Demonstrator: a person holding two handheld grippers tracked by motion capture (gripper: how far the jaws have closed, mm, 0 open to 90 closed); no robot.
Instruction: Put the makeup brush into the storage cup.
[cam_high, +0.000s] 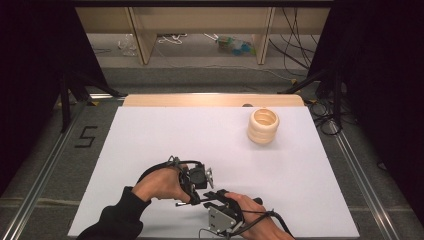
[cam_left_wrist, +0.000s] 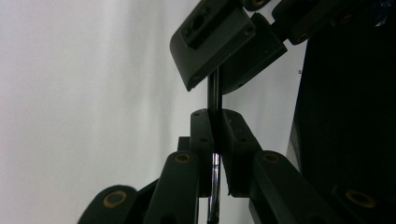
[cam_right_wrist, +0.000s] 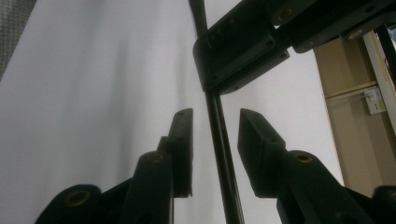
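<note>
A: In the high view, where are the two hands?

B: Both are near the front edge of the white tabletop, close together. The left tongs and the right tongs almost meet there. A thin metal rod lies between them and its light end sticks out to the left. Far away, near the back right of the tabletop, stands a cream ribbed holder, upright and alone.

A: What does the left gripper view show?

B: The left tongs are closed on the rod. Its two black pads press on it from both sides, and the rod goes up between them. Above, the other tongs come in from the top, around the same rod.

A: Do they touch the rod there?

B: This cannot be told from that view; the rod goes in between their jaws and the contact is hidden.

A: And the right gripper view?

B: The rod runs up between the two jaws of the right tongs. There is a small gap on each side, so the pads do not press on it; the right tongs are open around it. Higher up, the left tongs hold the rod. The white tabletop is behind everything.
</note>
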